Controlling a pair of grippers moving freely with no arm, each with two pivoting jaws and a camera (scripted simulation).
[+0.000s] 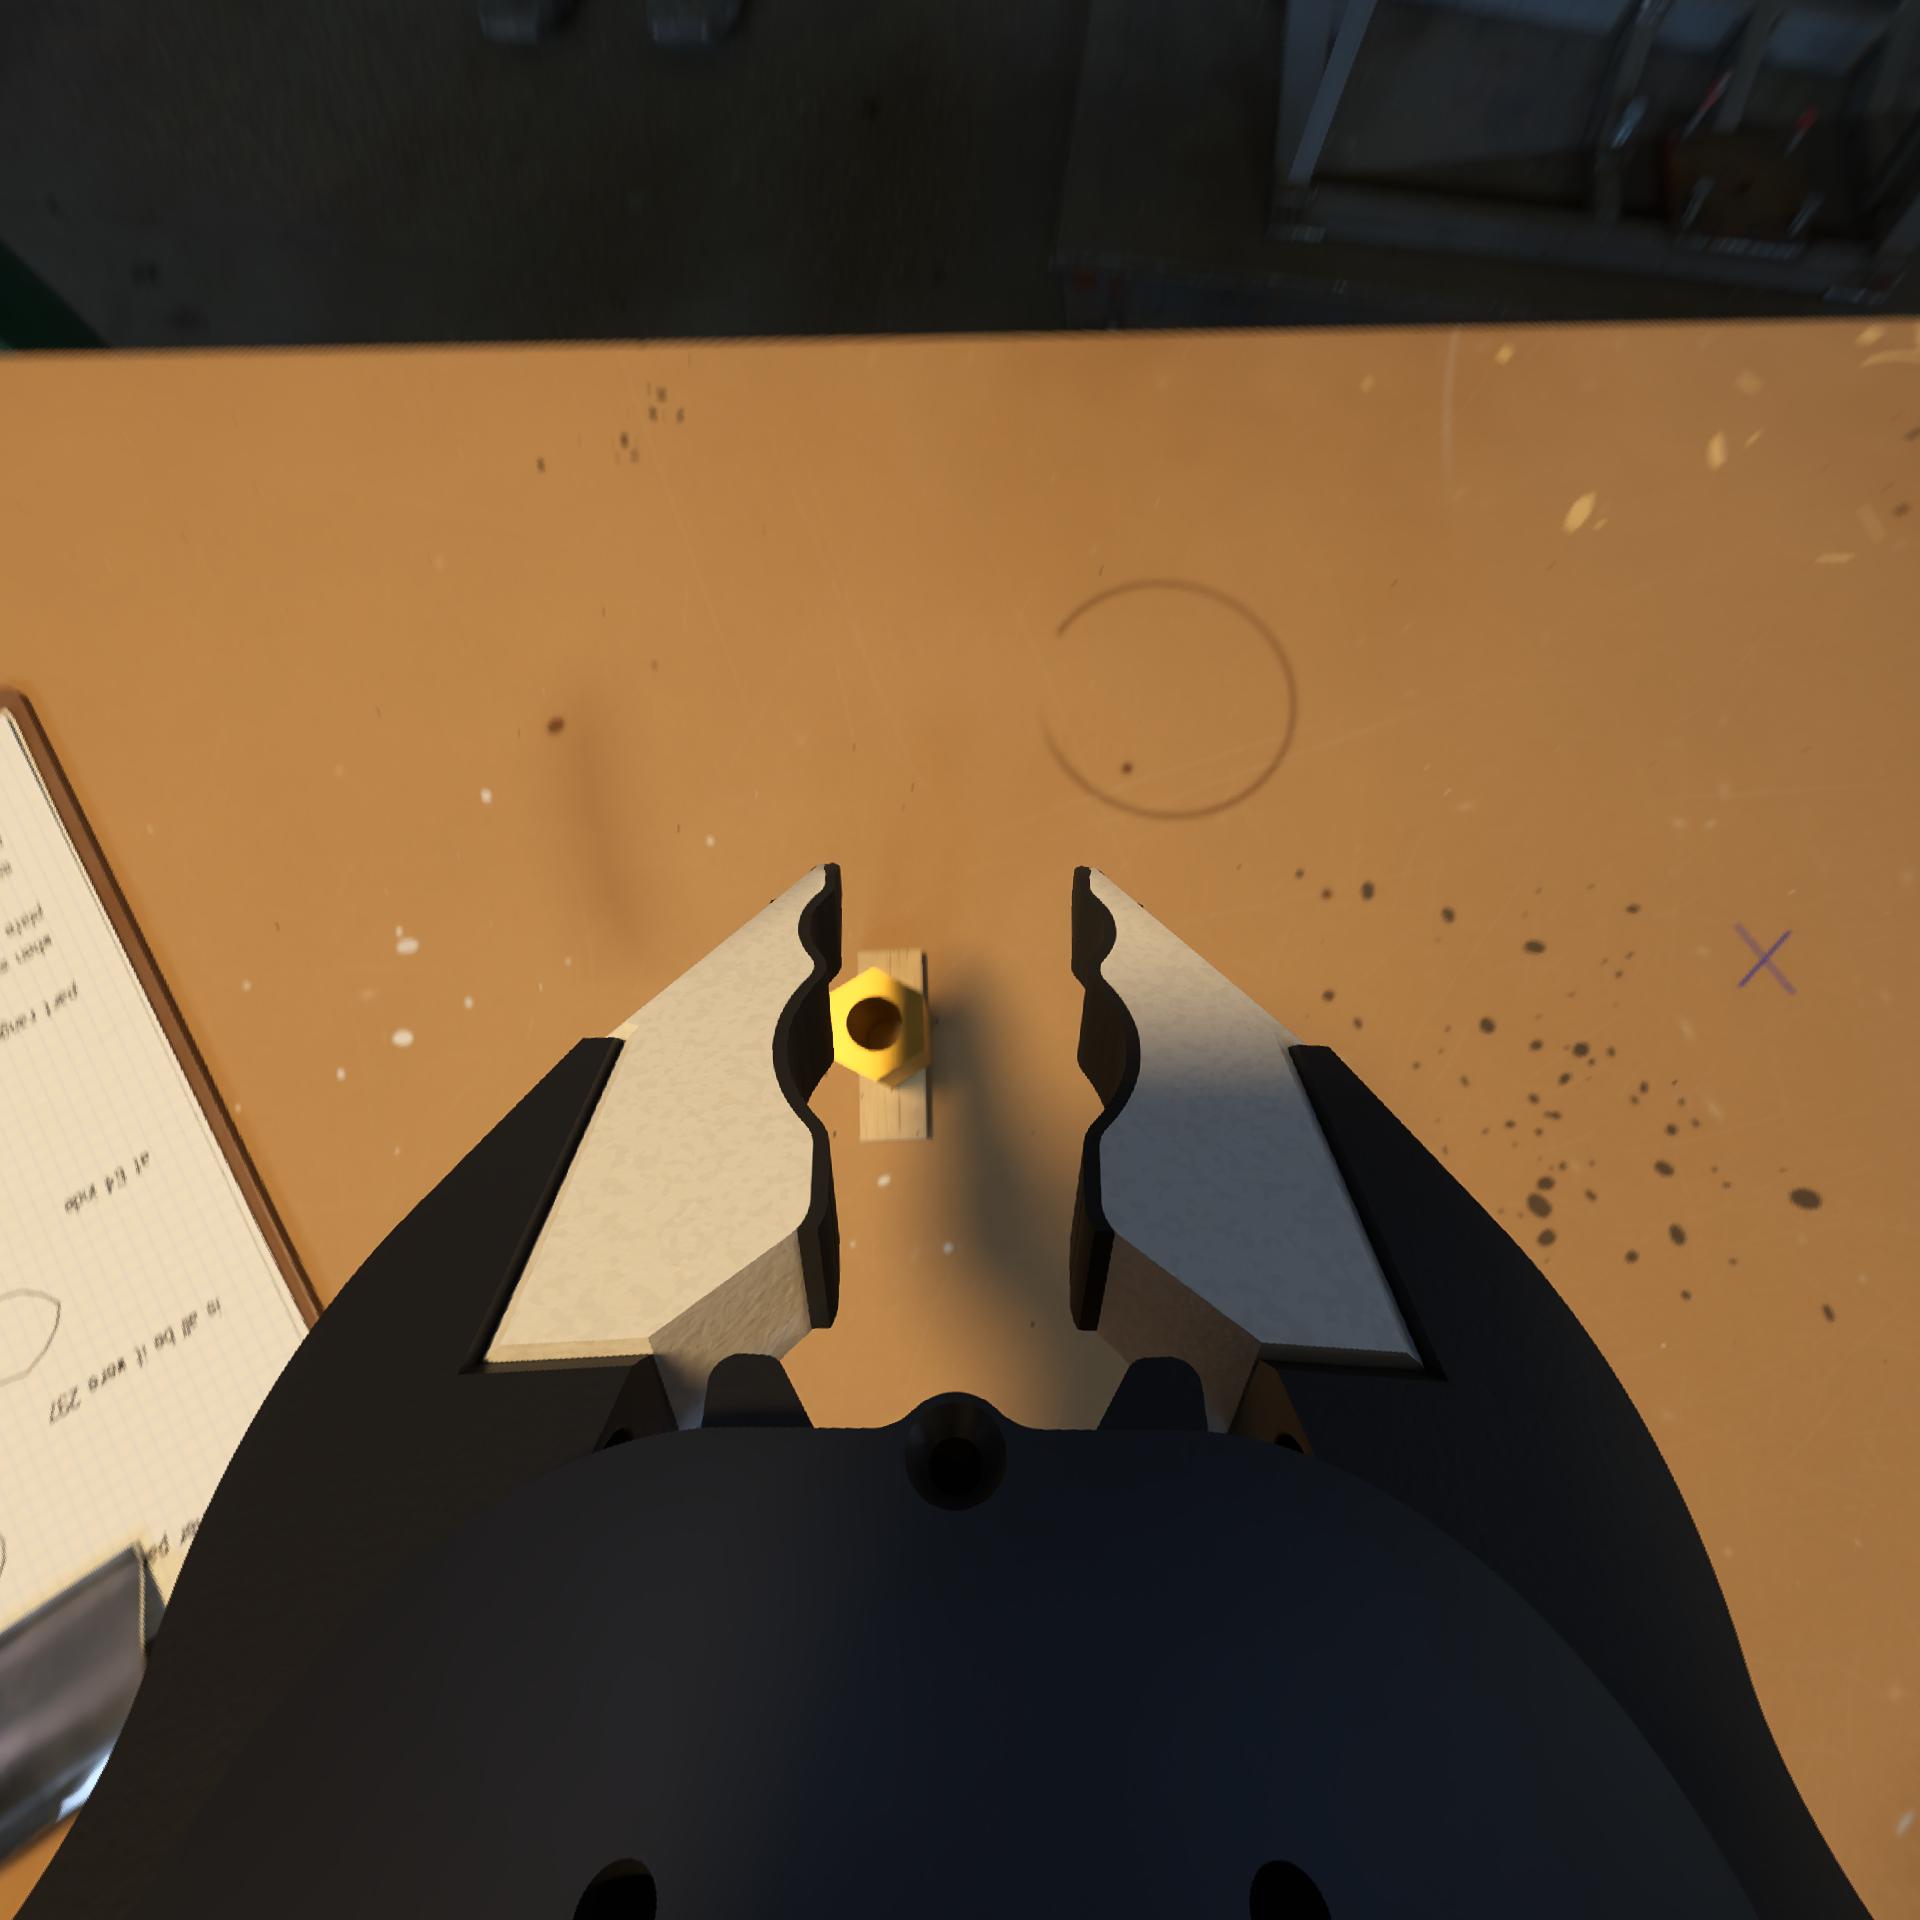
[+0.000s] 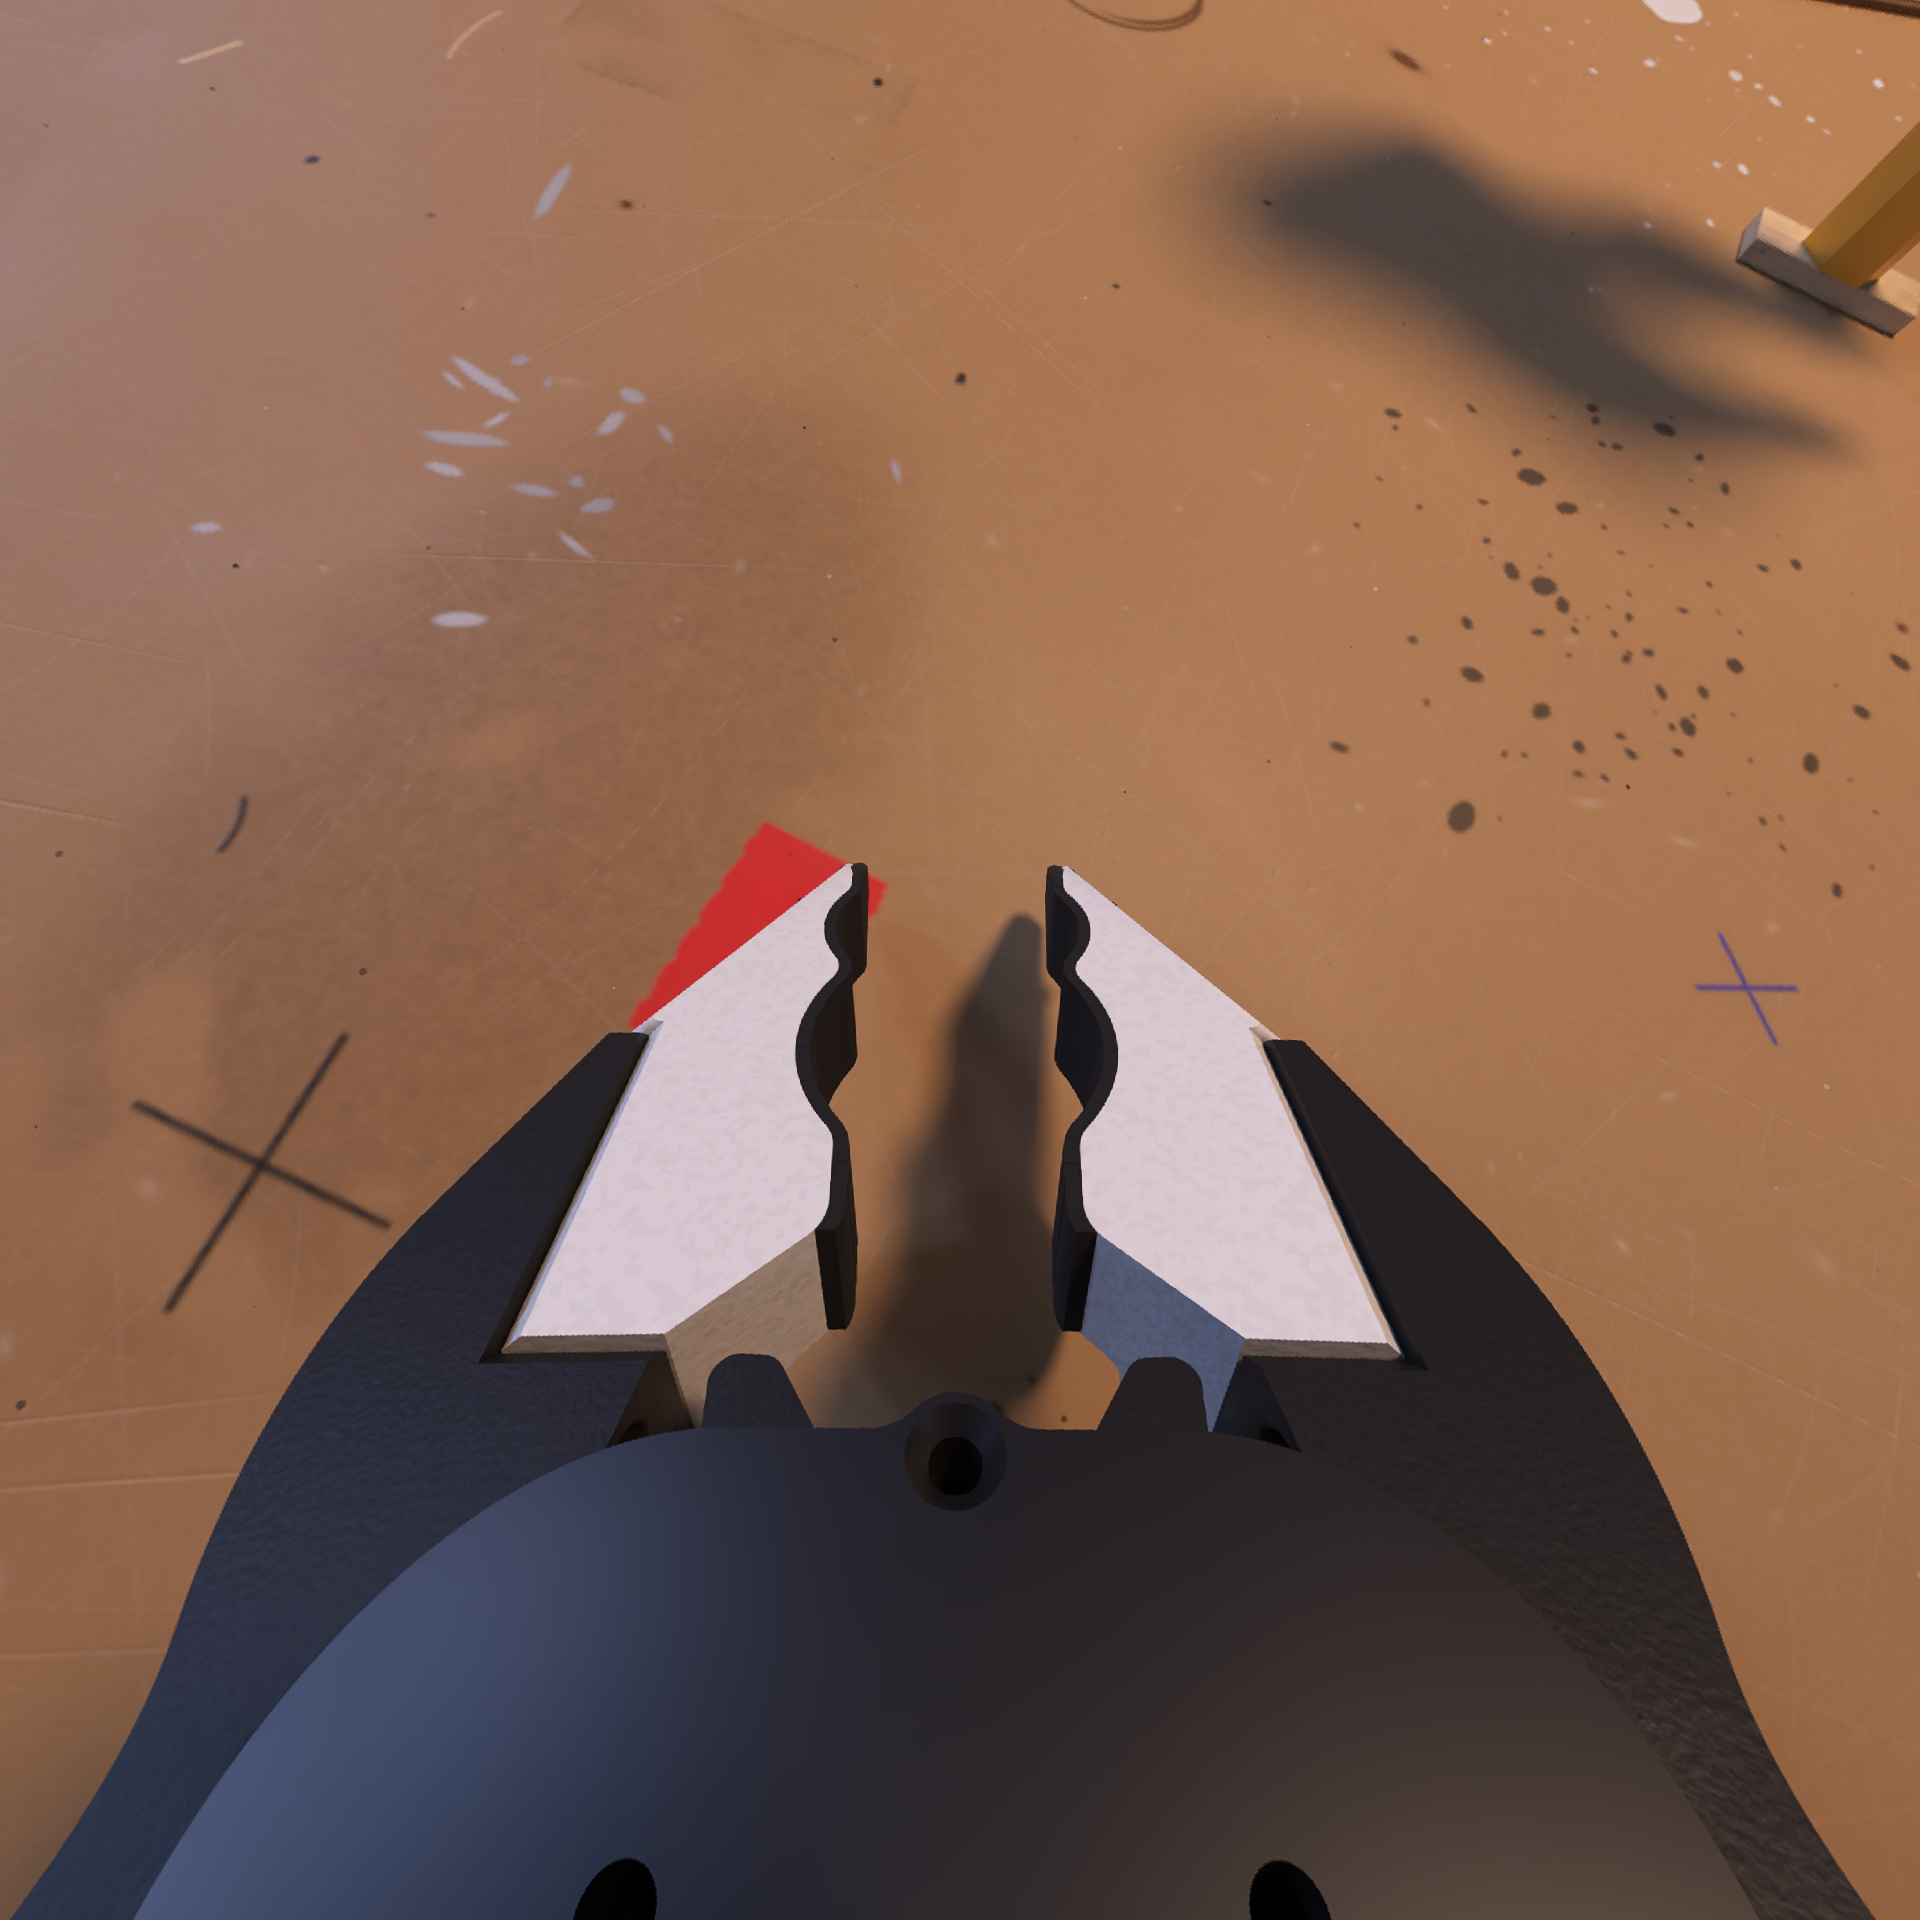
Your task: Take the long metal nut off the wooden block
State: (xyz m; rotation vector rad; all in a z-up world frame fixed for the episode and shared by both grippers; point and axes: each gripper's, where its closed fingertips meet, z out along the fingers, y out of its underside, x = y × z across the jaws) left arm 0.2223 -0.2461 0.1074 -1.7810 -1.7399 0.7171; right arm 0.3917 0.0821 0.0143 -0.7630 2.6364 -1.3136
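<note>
Both tongs are released. My left tongs [image 1: 956, 873] hang over the nut [image 1: 876, 1025] upright on its block [image 1: 896, 1112]; next I shift left, descend, clench.

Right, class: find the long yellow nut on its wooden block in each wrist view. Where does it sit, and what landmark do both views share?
Left wrist view: long metal nut, seen end-on, upright on the wooden block, centre frame, between the open jaws, nearer the left one.
Right wrist view: nut and block at the far upper-right edge, partly cut off.
Shared landmark: purple cross on the table.
</note>
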